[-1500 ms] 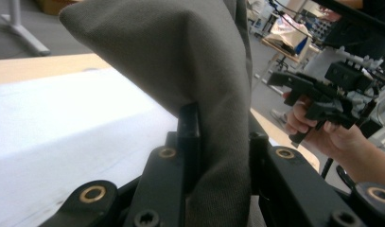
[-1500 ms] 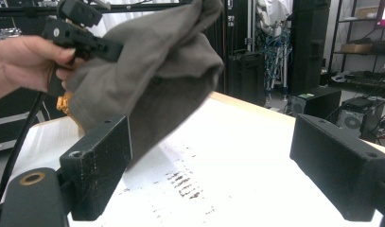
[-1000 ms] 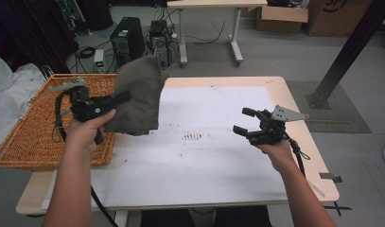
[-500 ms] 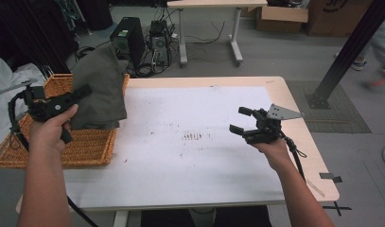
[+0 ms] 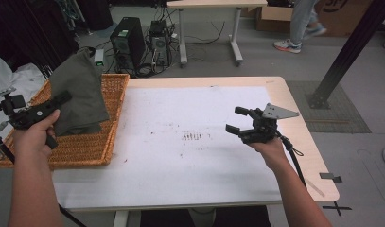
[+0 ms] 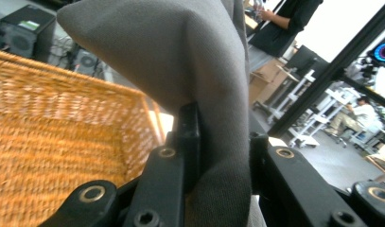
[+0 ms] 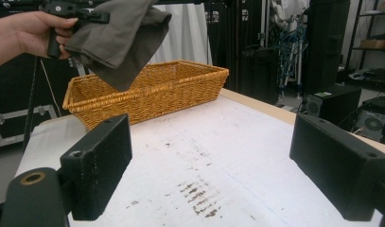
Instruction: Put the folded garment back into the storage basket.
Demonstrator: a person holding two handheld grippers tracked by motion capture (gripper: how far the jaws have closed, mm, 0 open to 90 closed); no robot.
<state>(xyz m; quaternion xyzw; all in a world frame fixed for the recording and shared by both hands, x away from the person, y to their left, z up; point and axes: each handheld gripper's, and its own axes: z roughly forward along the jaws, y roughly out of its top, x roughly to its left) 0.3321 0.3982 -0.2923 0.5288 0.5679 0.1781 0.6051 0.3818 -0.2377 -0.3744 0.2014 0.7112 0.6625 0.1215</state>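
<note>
Grey cloth (image 5: 79,97) hanging bunched above the wicker basket (image 5: 93,144), clear of its floor, pinched in the left tool (image 5: 62,98) with folds squeezed between both jaws. Basket at the left edge of the bench (image 5: 190,165). Right tool (image 5: 237,119) well apart over the white bench top, jaws spread wide, nothing between them.

From my seat, the grey cloth (image 6: 199,80) hid the left gripper's pads, its lower end (below the fingers) ran off frame.
</note>
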